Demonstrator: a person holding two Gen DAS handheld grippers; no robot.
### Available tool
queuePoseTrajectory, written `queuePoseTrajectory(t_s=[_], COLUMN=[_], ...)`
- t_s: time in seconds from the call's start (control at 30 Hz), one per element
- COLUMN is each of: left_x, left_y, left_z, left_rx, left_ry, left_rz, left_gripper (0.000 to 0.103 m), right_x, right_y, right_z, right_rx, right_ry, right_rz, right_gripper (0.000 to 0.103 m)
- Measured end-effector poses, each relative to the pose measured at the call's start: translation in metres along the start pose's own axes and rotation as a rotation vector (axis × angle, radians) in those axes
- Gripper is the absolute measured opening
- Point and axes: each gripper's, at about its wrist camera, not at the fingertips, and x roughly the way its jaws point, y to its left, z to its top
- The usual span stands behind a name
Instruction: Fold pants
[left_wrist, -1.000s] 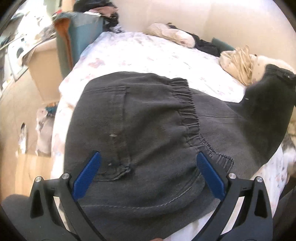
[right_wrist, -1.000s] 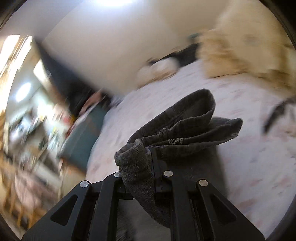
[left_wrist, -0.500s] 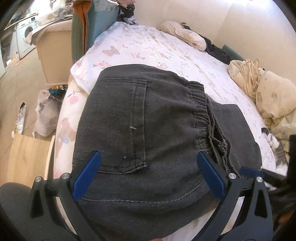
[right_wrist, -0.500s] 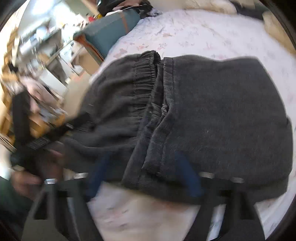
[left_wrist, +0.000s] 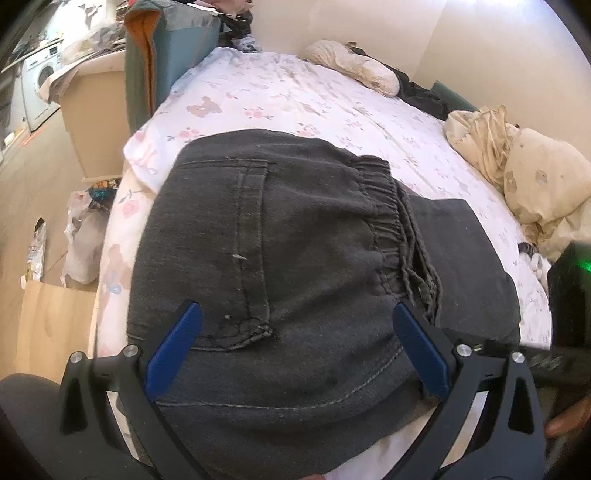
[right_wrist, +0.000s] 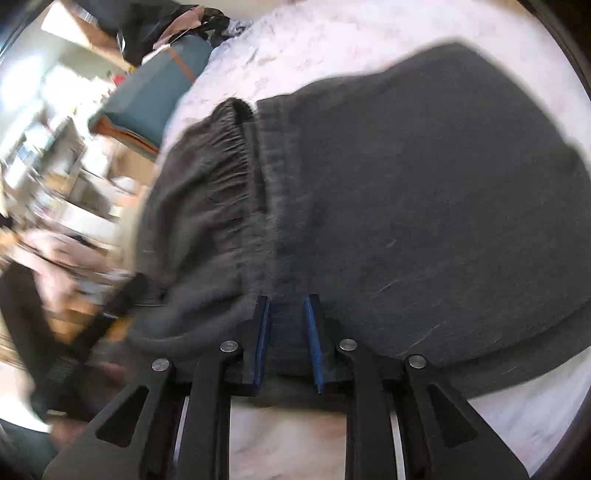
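Dark grey pants lie folded on the floral bed sheet, back pocket up, with the leg ends lying next to the elastic waistband. My left gripper is open, its blue pads spread wide just above the near part of the pants. In the right wrist view the pants fill the frame. My right gripper has its jaws narrowed to a small gap at the near edge of the fabric, by the waistband; whether it pinches cloth is unclear. The right gripper's body shows at the right edge of the left wrist view.
Cream bedding and a pillow lie at the bed's right. A beige rolled cloth and dark clothes sit at the far end. A teal chair, a cardboard box and bags on the floor stand left of the bed.
The right gripper carried the leg ends over, laid them by the waistband and let go, then narrowed its jaws at the near edge. The left gripper stayed open over the pants.
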Motion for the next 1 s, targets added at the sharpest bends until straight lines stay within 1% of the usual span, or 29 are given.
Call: queuePoseTrajectory(t_s=[0.03, 0.07, 0.1, 0.13, 0.17, 0.2, 0.23, 0.27, 0.3, 0.37, 0.43, 0.47, 0.5, 0.57, 0.63, 0.7, 0.73, 0.77, 0.8, 0.87, 0.9, 0.93, 1.0], left_x=[0.001, 0.002, 0.003, 0.004, 0.005, 0.006, 0.006, 0.007, 0.007, 0.009, 0.009, 0.01, 0.01, 0.009, 0.008, 0.004, 0.0, -0.002, -0.004, -0.008, -0.009, -0.011, -0.014], left_y=[-0.002, -0.003, -0.004, -0.004, -0.004, -0.004, -0.003, -0.002, -0.002, 0.0, 0.001, 0.002, 0.002, 0.002, 0.002, 0.003, 0.004, 0.005, 0.006, 0.008, 0.008, 0.009, 0.011], left_z=[0.0, 0.0, 0.0, 0.0, 0.001, 0.002, 0.002, 0.003, 0.004, 0.004, 0.003, 0.003, 0.003, 0.003, 0.001, 0.0, -0.001, -0.001, -0.001, 0.002, 0.005, 0.008, 0.016], left_rx=[0.006, 0.01, 0.012, 0.011, 0.006, 0.0, -0.004, -0.011, -0.015, -0.024, -0.028, -0.028, -0.027, -0.021, -0.007, 0.007, 0.013, 0.011, 0.007, 0.005, 0.012, 0.017, 0.03], left_ry=[0.002, 0.003, 0.004, 0.005, 0.006, 0.006, 0.007, 0.007, 0.008, 0.013, 0.019, 0.019, 0.019, 0.017, 0.015, 0.002, -0.011, -0.013, -0.015, -0.021, -0.011, 0.0, 0.023], left_rz=[-0.004, -0.004, -0.006, -0.008, -0.012, -0.015, -0.017, -0.019, -0.019, -0.017, -0.012, -0.009, -0.006, 0.006, 0.022, 0.047, 0.062, 0.071, 0.078, 0.095, 0.103, 0.106, 0.115], left_gripper=[0.102, 0.102, 0.102, 0.102, 0.102, 0.102, 0.102, 0.102, 0.102, 0.102, 0.102, 0.102, 0.102, 0.102, 0.102, 0.102, 0.102, 0.102, 0.102, 0.102, 0.102, 0.102, 0.102], right_x=[-0.009, -0.016, -0.03, -0.044, -0.061, -0.077, -0.091, -0.105, -0.112, -0.119, -0.121, -0.118, -0.117, -0.104, -0.103, -0.096, -0.089, -0.085, -0.086, -0.094, -0.101, -0.106, -0.122], right_y=[0.004, 0.005, 0.007, 0.002, -0.011, -0.03, -0.048, -0.07, -0.087, -0.122, -0.15, -0.156, -0.169, -0.178, -0.175, -0.172, -0.169, -0.16, -0.157, -0.144, -0.141, -0.134, -0.112], right_z=[0.002, 0.005, 0.006, 0.008, 0.011, 0.01, 0.007, 0.002, -0.002, -0.016, -0.029, -0.034, -0.041, -0.048, -0.049, -0.047, -0.043, -0.037, -0.034, -0.029, -0.029, -0.024, -0.013], right_rx=[-0.01, -0.035, -0.049, -0.036, 0.014, 0.077, 0.151, 0.236, 0.299, 0.45, 0.586, 0.626, 0.671, 0.751, 0.759, 0.731, 0.706, 0.674, 0.642, 0.576, 0.552, 0.522, 0.423], right_ry=[0.006, -0.018, -0.055, -0.097, -0.144, -0.185, -0.231, -0.294, -0.322, -0.35, -0.379, -0.384, -0.379, -0.336, -0.363, -0.33, -0.322, -0.326, -0.337, -0.375, -0.389, -0.403, -0.448], right_rz=[0.028, 0.022, 0.011, 0.002, -0.015, -0.045, -0.081, -0.107, -0.13, -0.193, -0.246, -0.255, -0.24, -0.148, -0.103, -0.041, -0.032, -0.042, -0.062, -0.097, -0.1, -0.099, -0.078], right_gripper=[0.022, 0.022, 0.022, 0.022, 0.033, 0.049, 0.077, 0.083, 0.083, 0.083, 0.083, 0.083, 0.083, 0.083, 0.082, 0.068, 0.051, 0.03, 0.019, 0.013, 0.012, 0.011, 0.009])
